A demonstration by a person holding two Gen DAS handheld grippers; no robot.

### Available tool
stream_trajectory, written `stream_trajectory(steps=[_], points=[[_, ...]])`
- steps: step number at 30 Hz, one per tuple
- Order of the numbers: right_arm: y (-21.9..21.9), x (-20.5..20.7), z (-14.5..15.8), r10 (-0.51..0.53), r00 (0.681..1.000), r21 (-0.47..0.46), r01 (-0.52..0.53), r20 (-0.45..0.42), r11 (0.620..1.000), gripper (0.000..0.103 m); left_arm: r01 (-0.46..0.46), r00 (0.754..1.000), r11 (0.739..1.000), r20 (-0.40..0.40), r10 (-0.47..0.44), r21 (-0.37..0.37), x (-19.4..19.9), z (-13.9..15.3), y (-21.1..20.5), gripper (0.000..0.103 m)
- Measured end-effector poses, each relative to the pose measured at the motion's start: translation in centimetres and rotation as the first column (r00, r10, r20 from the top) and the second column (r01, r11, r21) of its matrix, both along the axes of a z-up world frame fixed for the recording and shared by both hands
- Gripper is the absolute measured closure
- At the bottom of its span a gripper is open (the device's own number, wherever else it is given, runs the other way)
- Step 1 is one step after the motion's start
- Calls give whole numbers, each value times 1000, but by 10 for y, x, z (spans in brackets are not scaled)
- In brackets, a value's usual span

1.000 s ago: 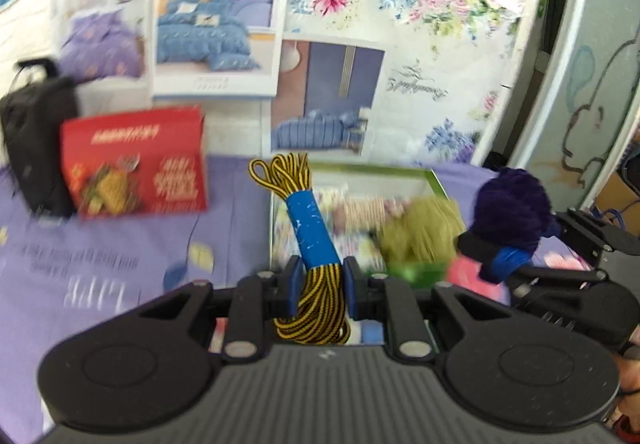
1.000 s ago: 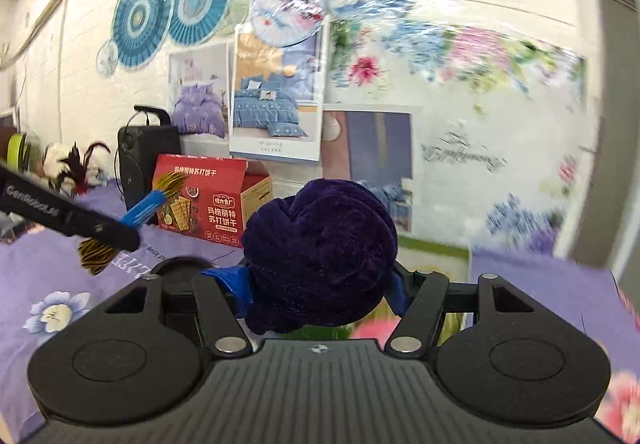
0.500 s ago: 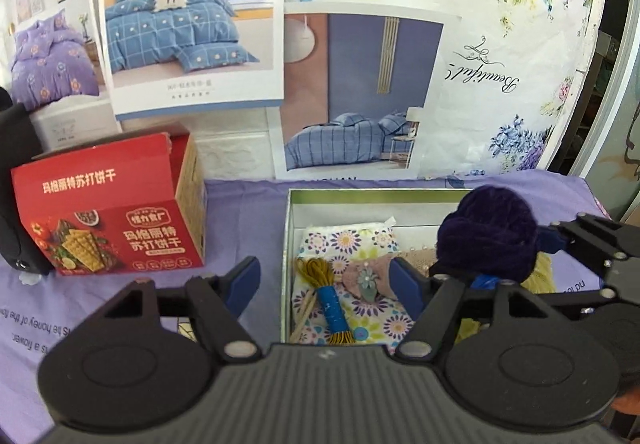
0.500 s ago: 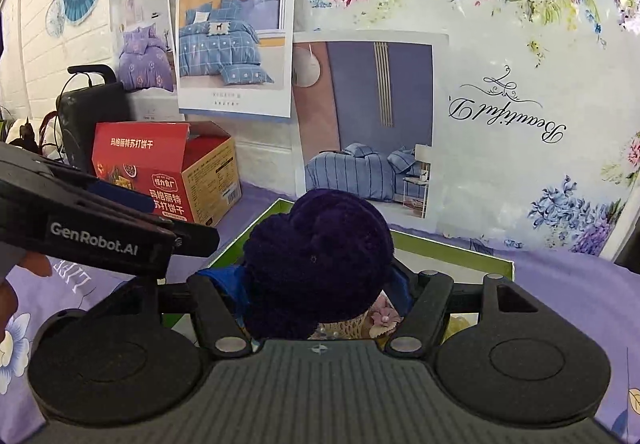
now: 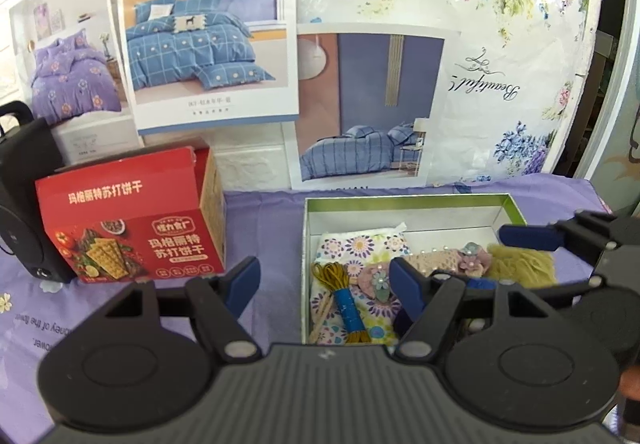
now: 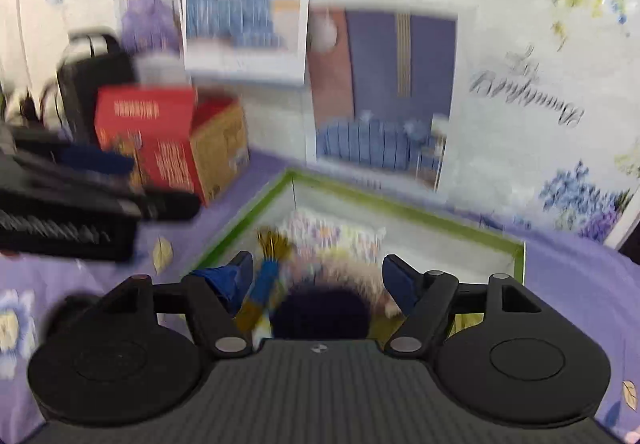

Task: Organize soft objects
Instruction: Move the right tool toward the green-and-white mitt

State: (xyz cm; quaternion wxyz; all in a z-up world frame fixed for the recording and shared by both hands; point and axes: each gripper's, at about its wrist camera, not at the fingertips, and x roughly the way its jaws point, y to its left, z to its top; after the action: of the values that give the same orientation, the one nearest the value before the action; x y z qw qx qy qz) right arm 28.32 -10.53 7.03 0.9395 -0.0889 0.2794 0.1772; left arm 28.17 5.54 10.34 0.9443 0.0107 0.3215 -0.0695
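So, left wrist view: left gripper (image 5: 324, 284) angled down toward the purple cloth (image 5: 264, 228), jaws spread wide with nothing between the pads. Left pad sits over bare cloth just outside the box's left wall, right pad over the box interior. The green-rimmed box (image 5: 404, 197) lies on the cloth near the wall, and the yellow-black cord bundle with blue wrap (image 5: 345, 302) lies loose inside it at the left, on a floral fabric piece (image 5: 360, 244). Beside it are a pink crocheted flower piece (image 5: 452, 258) and an olive fuzzy tuft (image 5: 520, 264), also in the box. Right gripper (image 5: 532, 240) enters from the right edge with one blue finger reaching over the box's right side. Red cracker box (image 5: 132, 228) stands on the cloth left of the green-rimmed box, clearly apart, with a black speaker (image 5: 20, 204) further left.

Right wrist view: heavy motion blur. Right gripper (image 6: 318, 276) is tilted down over the box (image 6: 400, 204), jaws opening. The dark purple yarn ball (image 6: 320, 310) sits low between the pads, no visible contact with either; cannot tell whether it already rests on the box contents. Cord bundle (image 6: 264, 284) shows just left of it. Left gripper (image 6: 100, 164) crosses in from the left edge, level with the red cracker box (image 6: 152, 140).
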Motion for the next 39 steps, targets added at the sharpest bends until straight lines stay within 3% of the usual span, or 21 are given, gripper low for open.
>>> stream_trajectory(steps=[1, 4, 9, 14, 18, 22, 28, 32, 36, 39], points=[[0, 4, -1, -13, 1000, -21, 13, -27, 1000, 44, -1, 1000, 1000, -5, 1, -5, 0, -1, 1, 31], [0, -7, 4, -6, 1000, -6, 6, 22, 1000, 43, 1, 1000, 1000, -6, -1, -8, -2, -2, 4, 31], [4, -25, 8, 13, 1000, -40, -12, 28, 999, 42, -1, 1000, 1000, -11, 1, -1, -14, 2, 4, 31], [2, -80, 21, 24, 994, -85, -16, 104, 996, 41, 11, 999, 1000, 33, -11, 13, -58, 13, 7, 31], [-12, -140, 19, 24, 989, -54, -16, 143, 998, 40, 26, 999, 999, 42, -27, 19, -106, 11, 11, 31], [-30, -200, -15, -6, 992, -24, 9, 125, 1000, 39, 38, 999, 999, 25, -38, 24, -155, -11, 12, 31], [-53, -256, -87, -135, 990, -3, 135, 33, 991, 39, 99, 987, 995, -125, -99, -1, -208, -71, 6, 31], [-57, -264, -109, -171, 985, 39, 172, -11, 984, 39, 115, 975, 993, -190, -112, 6, -234, -103, -2, 31], [-41, -253, -119, -166, 986, -10, 166, 27, 986, 39, 114, 959, 992, -255, -123, -48, -233, -116, -7, 31], [-30, -237, -125, -136, 991, -30, 137, 16, 990, 38, 125, 958, 992, -255, -129, -30, -229, -120, -17, 31]])
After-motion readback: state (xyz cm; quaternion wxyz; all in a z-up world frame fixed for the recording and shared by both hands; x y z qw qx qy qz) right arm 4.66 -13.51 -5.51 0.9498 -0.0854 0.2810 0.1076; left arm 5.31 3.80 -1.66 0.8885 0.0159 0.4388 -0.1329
